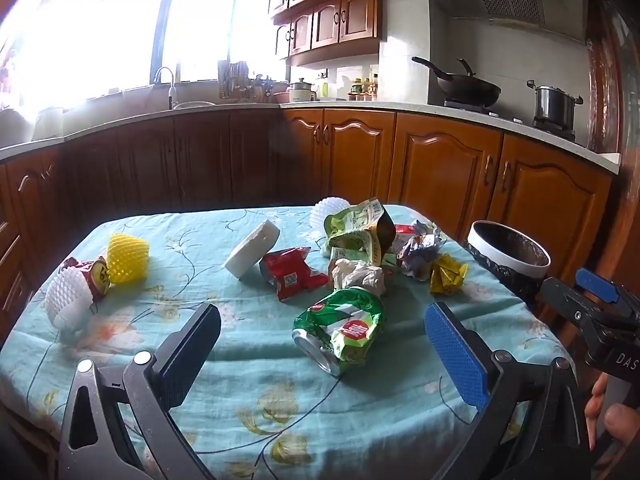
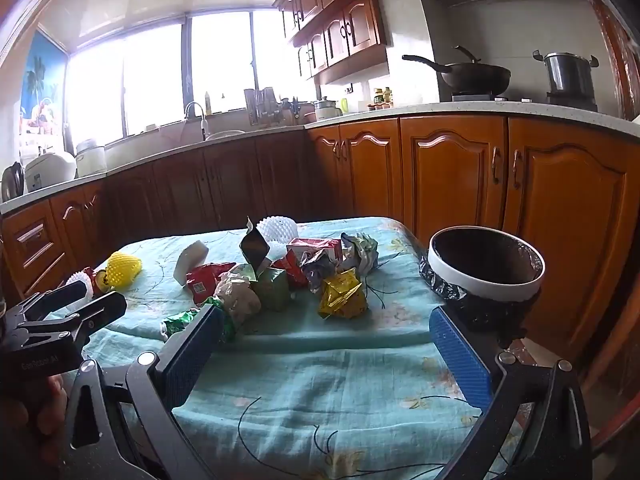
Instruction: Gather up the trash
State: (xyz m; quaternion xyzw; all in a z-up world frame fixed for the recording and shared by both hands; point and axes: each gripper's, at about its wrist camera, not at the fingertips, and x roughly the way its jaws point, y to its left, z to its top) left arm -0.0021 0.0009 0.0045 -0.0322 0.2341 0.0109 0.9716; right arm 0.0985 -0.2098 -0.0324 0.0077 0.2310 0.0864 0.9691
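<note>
Trash lies scattered on a table with a light blue floral cloth (image 1: 248, 364). A crushed green can (image 1: 340, 330) lies nearest my open, empty left gripper (image 1: 320, 352). Behind it are a crumpled white paper (image 1: 358, 276), a red wrapper (image 1: 290, 272), a white foam block (image 1: 252, 254), a green bag (image 1: 356, 226) and a yellow wrapper (image 1: 448, 274). A yellow foam net (image 1: 128, 258) lies far left. My right gripper (image 2: 326, 352) is open and empty over the cloth (image 2: 320, 392), short of the yellow wrapper (image 2: 342, 294). A white-rimmed bin with a black liner (image 2: 486, 280) stands at the table's right edge.
Wooden kitchen cabinets (image 1: 440, 168) run behind the table, with a wok (image 1: 468, 88) and a pot (image 1: 554, 106) on the stove. A white foam net with a red wrapper (image 1: 76, 292) lies at the left edge. The right gripper shows at the far right of the left wrist view (image 1: 592, 316).
</note>
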